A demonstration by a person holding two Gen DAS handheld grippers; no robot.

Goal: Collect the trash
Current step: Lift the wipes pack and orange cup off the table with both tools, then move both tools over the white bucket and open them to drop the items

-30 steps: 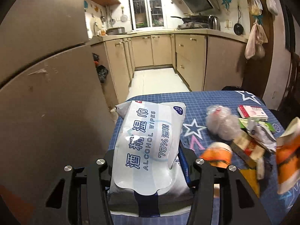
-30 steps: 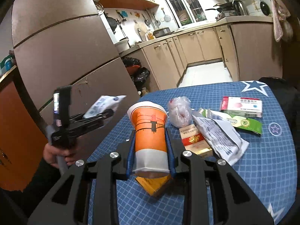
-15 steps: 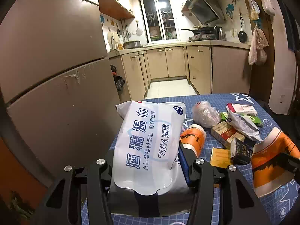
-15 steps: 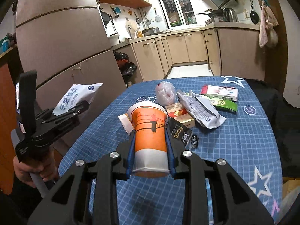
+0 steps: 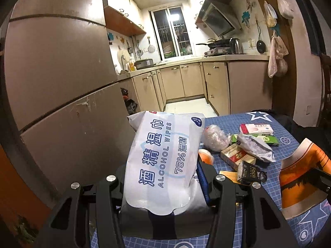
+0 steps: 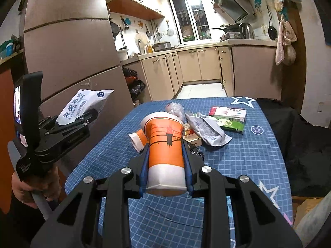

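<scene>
The worktop (image 6: 248, 157), covered in a blue grid cloth with stars, stretches out ahead of both my hand-held grippers, with the tall brown fridge (image 5: 58, 78) to its left. My left hand-held gripper (image 5: 163, 188) is closed on a white pack of alcohol wipes (image 5: 163, 155), its 2 fingers pressing the pack's sides; the pack sticks up and forward from the jaws, lifted off the worktop. From the right wrist view that same left hand-held gripper (image 6: 91, 116) sits off to my left, beside the worktop's edge, pack (image 6: 86, 103) pointing up and away.

My right hand-held gripper (image 6: 166, 165) is clamped on an orange paper cup (image 6: 166, 144), 1 blue-padded finger on each side of it, the cup's mouth facing away from me and its white base toward the camera. The cup is held above the cloth.

Ahead of the right hand-held gripper the rest of the trash lies on the worktop: a crumpled grey-white wrapper (image 6: 206, 130), a red and white box (image 6: 229, 111), a green packet (image 6: 231, 124) just in front of that box, a ball of clear plastic (image 6: 175, 109) beyond the cup's rim, and a 2nd small orange cup (image 6: 138, 139) lying on its side just left of the held one. In the left wrist view a red and gold box (image 5: 235, 156) and a small black packet (image 5: 250, 172) lie right of the wipes.
</scene>
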